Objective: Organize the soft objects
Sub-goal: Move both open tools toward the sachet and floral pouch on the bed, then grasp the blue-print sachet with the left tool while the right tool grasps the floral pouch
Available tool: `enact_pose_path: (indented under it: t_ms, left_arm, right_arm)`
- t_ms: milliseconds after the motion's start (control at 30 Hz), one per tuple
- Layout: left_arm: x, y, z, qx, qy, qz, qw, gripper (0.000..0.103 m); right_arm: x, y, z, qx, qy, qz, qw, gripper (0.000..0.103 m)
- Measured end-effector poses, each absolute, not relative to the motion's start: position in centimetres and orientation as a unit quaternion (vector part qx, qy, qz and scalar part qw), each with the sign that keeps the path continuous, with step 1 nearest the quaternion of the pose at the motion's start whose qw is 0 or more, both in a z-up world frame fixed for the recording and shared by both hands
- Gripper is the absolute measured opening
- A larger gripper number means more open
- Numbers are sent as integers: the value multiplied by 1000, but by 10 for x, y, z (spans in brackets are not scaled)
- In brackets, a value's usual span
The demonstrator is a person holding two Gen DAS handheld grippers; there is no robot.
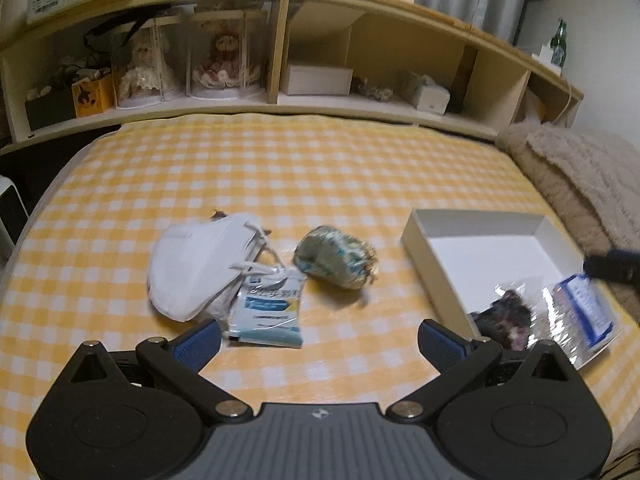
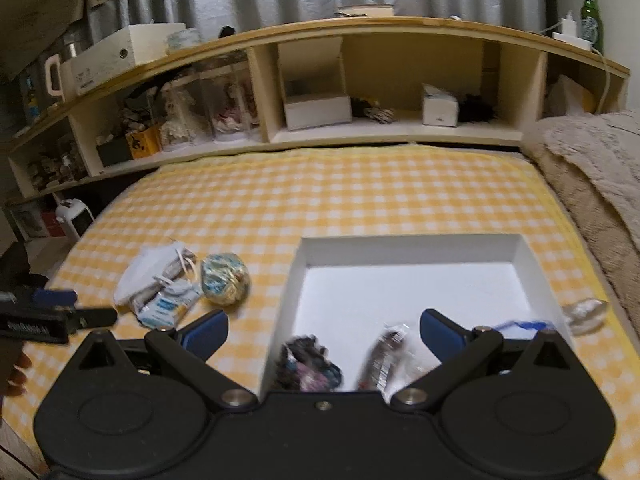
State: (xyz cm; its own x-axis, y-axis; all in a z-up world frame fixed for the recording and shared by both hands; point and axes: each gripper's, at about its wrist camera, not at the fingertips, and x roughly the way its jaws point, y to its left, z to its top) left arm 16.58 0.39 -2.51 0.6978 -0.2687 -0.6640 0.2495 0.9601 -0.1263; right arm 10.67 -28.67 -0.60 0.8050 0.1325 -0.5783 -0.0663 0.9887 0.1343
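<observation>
Now the left gripper is held with fingers spread wide, pinching nothing, low in the frame. Just above it, the small packet is lying on the bed, touching the white mask. The packet's middle should be pinched gently, then carried to the white box at right. The right gripper, also spread and empty, is held over the box.

Bedspread: yellow-and-white check, covering the bed.
Blanket: beige, fluffy, at the bed's right edge.
Headboard shelf: wooden, holding two dolls in clear cases.
Bottle: green, upright on the shelf top.
</observation>
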Motion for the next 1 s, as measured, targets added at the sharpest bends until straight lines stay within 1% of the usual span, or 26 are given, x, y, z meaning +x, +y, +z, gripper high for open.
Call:
enact_pose_path:
  t_ms: [267,367,500,633,767,867,933,1000]
  left_arm:
    - [190,12,-47,9,380,-154,912,103]
    - [204,15,-58,-7,396,-164,904,103]
    - [225,18,-73,-39,419,-172,891,103]
    - [241,21,-87,-52,432,-189,880,103]
    - [258,24,-100,-62,449,-202,868,103]
    - [269,25,-108,-59,454,-202,866,103]
    - [277,25,-112,-43,451,-203,868,103]
    - [284,25,-116,-33,443,-197,874,103]
  right_arm:
    - [147,-254,-19,72,277,66,956,103]
    - [167,-243,-25,72,272,72,957,103]
    - [199,-236,-36,100,275,56,955,103]
    - [223,-228,-47,105,259,49,959,103]
    - [249,-214,-58,78,273,98,954,103]
    - [265,-206,-67,83,285,117,948,103]
    - [272,-203,-73,95,294,135,941,102]
    - [279,-199,-80,98,305,154,935,94]
